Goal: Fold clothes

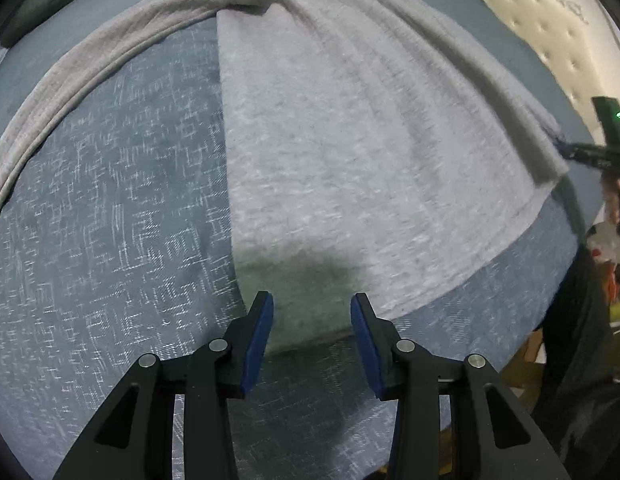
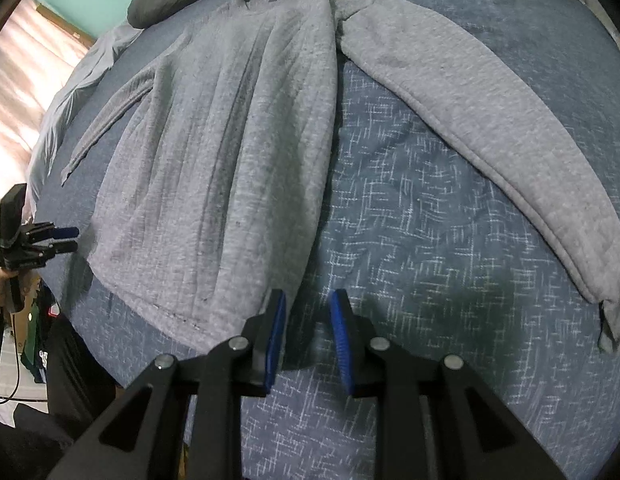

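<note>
Hovering over the bed, I have both tongs empty: my left gripper point(image 1: 312, 312) stands partly open above one bottom corner of the grey sweatshirt point(image 2: 230, 152), and my right gripper point(image 2: 308, 312) is narrower, just past the other hem corner, pads off the cloth. The sweatshirt lies flat, face down I think, on the blue patterned bedspread point(image 2: 410, 220), one sleeve point(image 2: 490, 128) spread out sideways. It looks soft, thick and limp, so I'd pinch hem corners or the sleeve cuff. No containers are in view.
</note>
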`<control>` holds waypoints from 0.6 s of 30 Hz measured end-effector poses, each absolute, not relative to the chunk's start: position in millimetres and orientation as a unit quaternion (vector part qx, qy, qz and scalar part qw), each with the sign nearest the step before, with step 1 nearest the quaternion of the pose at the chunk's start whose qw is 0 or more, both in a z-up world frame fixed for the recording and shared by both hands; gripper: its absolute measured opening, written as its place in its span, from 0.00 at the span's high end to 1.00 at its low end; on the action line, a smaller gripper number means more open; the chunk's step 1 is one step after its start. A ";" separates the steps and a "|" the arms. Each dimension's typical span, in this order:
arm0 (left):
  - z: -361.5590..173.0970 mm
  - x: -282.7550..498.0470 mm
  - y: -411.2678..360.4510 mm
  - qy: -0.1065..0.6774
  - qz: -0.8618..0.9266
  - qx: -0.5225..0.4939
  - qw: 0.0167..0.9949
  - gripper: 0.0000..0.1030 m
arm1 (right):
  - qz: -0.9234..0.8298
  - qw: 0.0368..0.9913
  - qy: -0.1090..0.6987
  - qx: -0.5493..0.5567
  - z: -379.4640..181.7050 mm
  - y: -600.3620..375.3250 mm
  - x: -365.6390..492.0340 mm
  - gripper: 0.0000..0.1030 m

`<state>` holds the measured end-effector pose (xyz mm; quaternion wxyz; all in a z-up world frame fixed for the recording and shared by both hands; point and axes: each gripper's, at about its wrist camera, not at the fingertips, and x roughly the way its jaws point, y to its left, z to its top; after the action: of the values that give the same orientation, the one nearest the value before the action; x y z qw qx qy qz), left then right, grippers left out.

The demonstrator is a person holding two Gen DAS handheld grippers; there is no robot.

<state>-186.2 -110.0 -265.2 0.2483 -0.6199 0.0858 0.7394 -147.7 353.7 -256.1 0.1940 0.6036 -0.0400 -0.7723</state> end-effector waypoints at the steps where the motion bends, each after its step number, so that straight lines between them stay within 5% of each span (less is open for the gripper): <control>1: -268.5 -187.7 -110.8 0.084 0.739 -0.622 0.245 0.57 | -0.773 0.193 -0.040 0.604 -256.2 354.4 -147.3 0.77; 9: -291.8 -192.9 -108.0 0.084 0.737 -0.624 0.244 0.60 | -0.784 0.167 -0.045 0.597 -257.6 364.3 -146.1 0.77; 12: -294.6 -195.8 -110.1 0.079 0.740 -0.620 0.246 0.90 | -0.788 0.149 -0.055 0.594 -258.4 376.7 -146.3 0.77; 18: -292.3 -193.1 -116.1 0.065 0.743 -0.614 0.257 0.96 | -0.787 0.133 -0.078 0.597 -263.5 393.0 -145.2 0.77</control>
<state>-193.1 -116.1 -292.3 0.2575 -0.6143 0.0650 0.7430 -145.2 393.0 -263.5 0.1332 0.5972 -0.0778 -0.7871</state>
